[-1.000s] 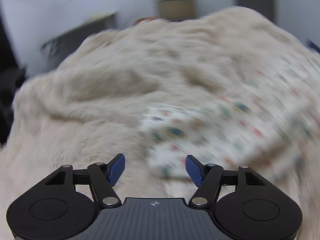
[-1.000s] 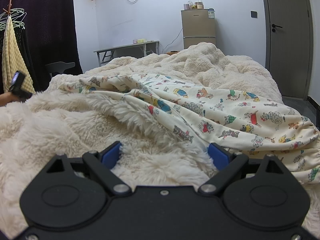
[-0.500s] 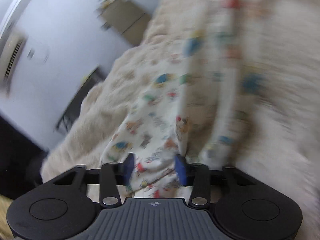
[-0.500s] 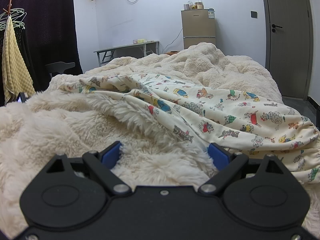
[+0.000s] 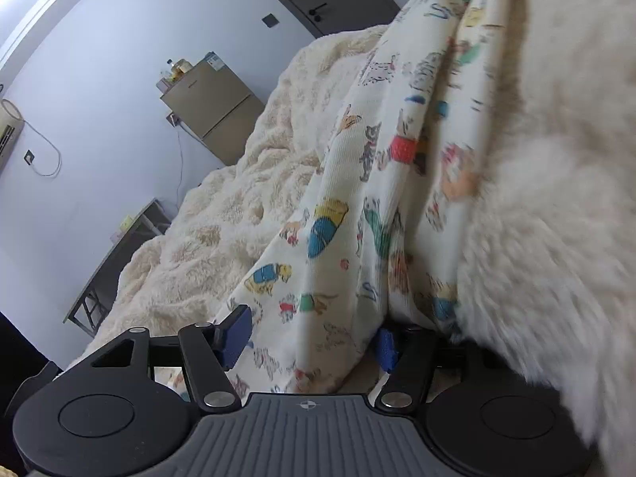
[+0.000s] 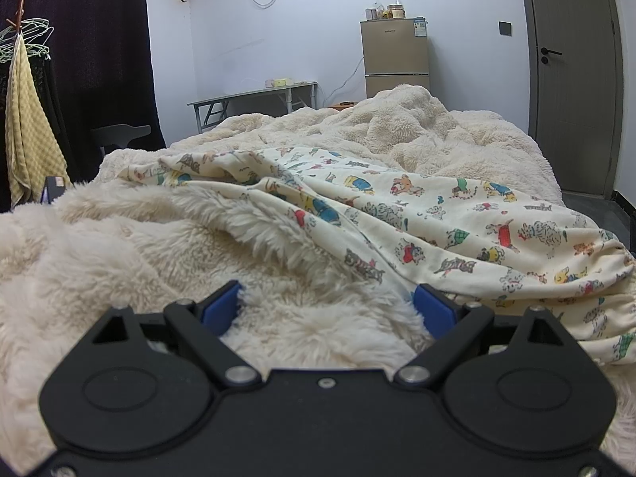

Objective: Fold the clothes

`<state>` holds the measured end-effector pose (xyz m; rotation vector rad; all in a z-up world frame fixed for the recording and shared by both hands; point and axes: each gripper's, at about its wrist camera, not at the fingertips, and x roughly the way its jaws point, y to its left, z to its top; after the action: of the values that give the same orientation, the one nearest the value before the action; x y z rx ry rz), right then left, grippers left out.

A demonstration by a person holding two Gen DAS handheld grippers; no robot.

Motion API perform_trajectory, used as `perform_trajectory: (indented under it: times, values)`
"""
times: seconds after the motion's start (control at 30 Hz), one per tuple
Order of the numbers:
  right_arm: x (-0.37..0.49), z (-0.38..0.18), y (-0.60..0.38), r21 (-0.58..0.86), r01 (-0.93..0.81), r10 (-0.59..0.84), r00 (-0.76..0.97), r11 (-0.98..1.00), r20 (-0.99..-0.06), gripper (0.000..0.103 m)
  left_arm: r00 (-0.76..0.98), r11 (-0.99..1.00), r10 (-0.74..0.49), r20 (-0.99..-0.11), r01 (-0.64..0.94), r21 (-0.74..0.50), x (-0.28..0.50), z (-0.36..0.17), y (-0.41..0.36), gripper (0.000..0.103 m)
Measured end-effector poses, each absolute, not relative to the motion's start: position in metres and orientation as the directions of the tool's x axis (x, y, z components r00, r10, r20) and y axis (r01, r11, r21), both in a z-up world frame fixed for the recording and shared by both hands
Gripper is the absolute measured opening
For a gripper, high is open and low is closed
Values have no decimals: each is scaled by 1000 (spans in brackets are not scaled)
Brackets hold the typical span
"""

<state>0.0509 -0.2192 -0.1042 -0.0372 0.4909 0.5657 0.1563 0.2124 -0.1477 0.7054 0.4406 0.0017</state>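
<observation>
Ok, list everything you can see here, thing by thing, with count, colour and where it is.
printed garment: one, cream with cartoon animals, spread across the bed
fluffy blanket: one, cream, covering the bed
fridge: one, tan, by the back wall
folding table: one, grey, against the back wall
door: one, grey, at right
towel: one, yellow, hanging at left
left gripper: one, black with blue pads, jaws opening, garment between them
right gripper: one, black with blue pads, open over the blanket
</observation>
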Motion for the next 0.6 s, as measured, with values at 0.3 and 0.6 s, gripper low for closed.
perform_trajectory:
  times: [0.3,0.6]
  values:
    - [51,-104,-220,98,-523,505,733,847,-456,93,875,495,476,-87,-185,849,138,-142,241,63]
    - [52,-104,-219,99,-521,504,732,848,-458,93,716,416,697,-21,-381,825,63,-92,331,61]
